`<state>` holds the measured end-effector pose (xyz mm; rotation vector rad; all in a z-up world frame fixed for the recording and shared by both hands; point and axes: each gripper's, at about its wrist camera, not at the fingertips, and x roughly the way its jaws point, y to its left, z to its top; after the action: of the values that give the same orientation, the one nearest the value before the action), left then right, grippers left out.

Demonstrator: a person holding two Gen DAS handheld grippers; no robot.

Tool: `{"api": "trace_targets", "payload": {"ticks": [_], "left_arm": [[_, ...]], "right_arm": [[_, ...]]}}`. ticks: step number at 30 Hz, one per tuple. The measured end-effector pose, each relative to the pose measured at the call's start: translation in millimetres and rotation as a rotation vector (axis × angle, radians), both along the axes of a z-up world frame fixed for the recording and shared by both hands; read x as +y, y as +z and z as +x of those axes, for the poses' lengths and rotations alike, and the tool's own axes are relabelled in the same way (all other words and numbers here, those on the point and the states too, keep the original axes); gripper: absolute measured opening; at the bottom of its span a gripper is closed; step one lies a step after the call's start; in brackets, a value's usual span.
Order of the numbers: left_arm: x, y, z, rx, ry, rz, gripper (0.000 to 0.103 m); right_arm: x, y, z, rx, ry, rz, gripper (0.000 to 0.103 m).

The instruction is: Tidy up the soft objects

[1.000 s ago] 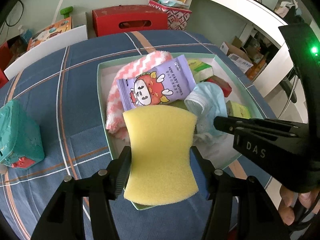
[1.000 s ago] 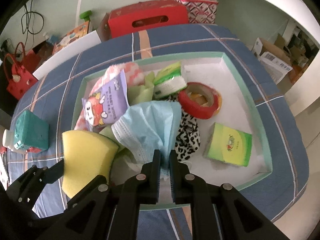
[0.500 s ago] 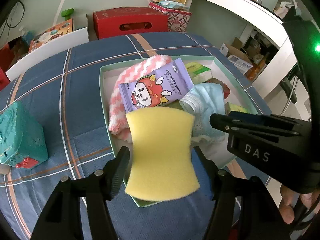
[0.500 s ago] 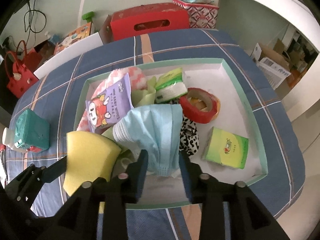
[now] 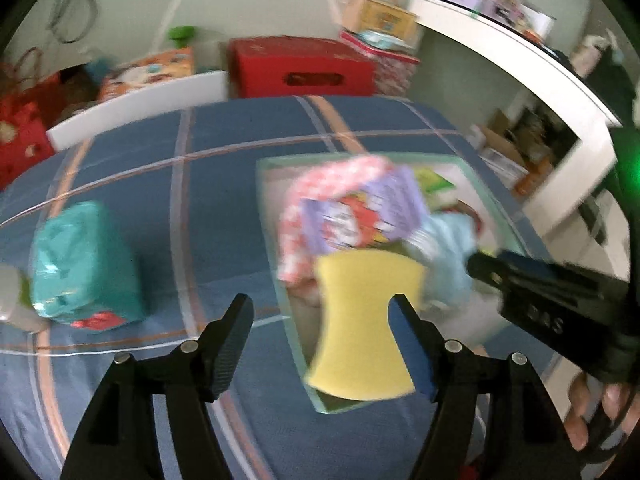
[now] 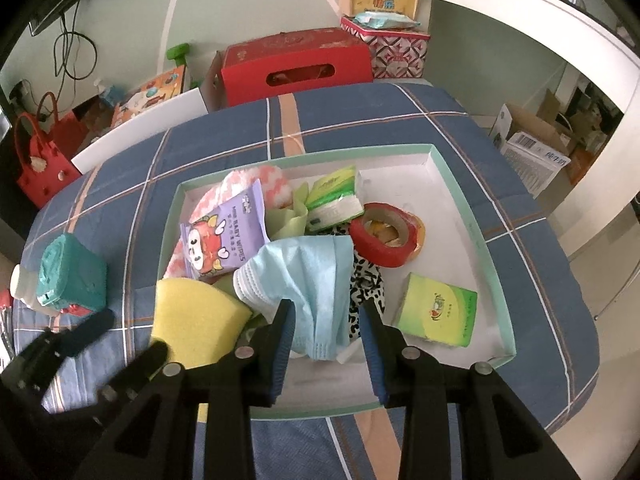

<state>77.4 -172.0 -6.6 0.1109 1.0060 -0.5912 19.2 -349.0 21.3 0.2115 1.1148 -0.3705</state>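
Two hand-held grippers stood over one crowded corner of the tray, and that closeness was your first risk.

From the left wrist view, which was blurred, your left hand-held gripper was open; its jaws had just been opening, and they pressed on nothing. The yellow sponge lay beyond them, propped on the near corner of the tray, with its lower end over the rim. One finger stood just beside the sponge's side; I could not tell whether it touched. If you had drawn back along that side, you might have dragged the sponge off the rim and onto the bench. Perched as it was, it looked ready to tip out by itself. Your right hand-held gripper reached in from the side, near the blue mask, so a careless swing could have knocked the two tools together.

From the right wrist view, your right hand-held gripper was also open; its jaws had just been opening. The blue mask lay draped over the pile inside the tray, its lower edge between the parted jaws and not clamped. A pad could have caught a fold or loop as you lifted, pulling the mask back out. The yellow sponge leaned at the tray's near left corner, beside the left hand-held gripper. The pile under the mask, with the wipes pack on top, looked loose enough to slide.
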Motion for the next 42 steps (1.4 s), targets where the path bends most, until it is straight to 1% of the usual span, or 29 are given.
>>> {"api": "trace_targets", "payload": {"ticks": [3,5,6,7,8,9,10,12,14,16,18,19,20,22,27,31,36,40,42], "left_arm": [[11,-1,9,-0.016,0.073,0.046,0.071],[18,-4,15,-0.016,0.118,0.079,0.071],[21,-5,17,-0.017,0.136,0.091,0.071],[25,-6,19,-0.015,0.150,0.097,0.071],[28,-7,20,-0.011,0.162,0.098,0.075],[31,-7,21,-0.009,0.170,0.096,0.085],[33,-7,22,-0.009,0.176,0.091,0.088],[38,-5,21,-0.018,0.183,0.082,0.088],[42,-3,19,-0.028,0.188,0.083,0.089],[46,-3,18,-0.032,0.199,0.085,0.090],[49,-4,17,-0.028,0.201,0.081,0.091],[51,-4,17,-0.029,0.202,0.081,0.091],[53,-4,15,-0.033,0.203,0.082,0.091],[60,-5,10,-0.039,0.217,0.083,0.092],[72,-12,-2,-0.040,0.233,0.095,0.093],[80,-16,-9,-0.036,0.238,0.105,0.093],[91,-13,-14,-0.049,0.264,0.128,0.093],[103,-14,-16,-0.026,0.301,0.121,0.093],[110,-15,-15,-0.013,0.327,0.129,0.093]], "right_arm": [[6,-2,3,0.011,0.023,-0.006,0.037],[10,-2,5,0.010,0.036,-0.015,0.047],[12,-1,5,0.009,0.040,-0.023,0.056],[14,0,5,0.006,0.044,-0.032,0.061],[16,1,6,0.003,0.050,-0.037,0.061],[18,2,7,-0.001,0.056,-0.037,0.063],[19,2,7,-0.005,0.062,-0.036,0.066],[23,3,8,-0.011,0.072,-0.033,0.072],[27,4,9,-0.013,0.079,-0.043,0.076],[30,6,9,-0.017,0.084,-0.053,0.085],[32,7,8,-0.027,0.085,-0.054,0.091],[33,7,7,-0.032,0.083,-0.054,0.098],[34,8,5,-0.040,0.079,-0.055,0.102],[35,9,1,-0.054,0.076,-0.052,0.103],[38,6,-14,-0.056,0.064,-0.031,0.103],[44,1,-23,-0.046,0.076,-0.020,0.103],[55,-6,-30,-0.042,0.107,0.017,0.103],[63,-11,-33,-0.030,0.118,0.017,0.103],[65,-12,-34,-0.027,0.120,0.015,0.103]]}}
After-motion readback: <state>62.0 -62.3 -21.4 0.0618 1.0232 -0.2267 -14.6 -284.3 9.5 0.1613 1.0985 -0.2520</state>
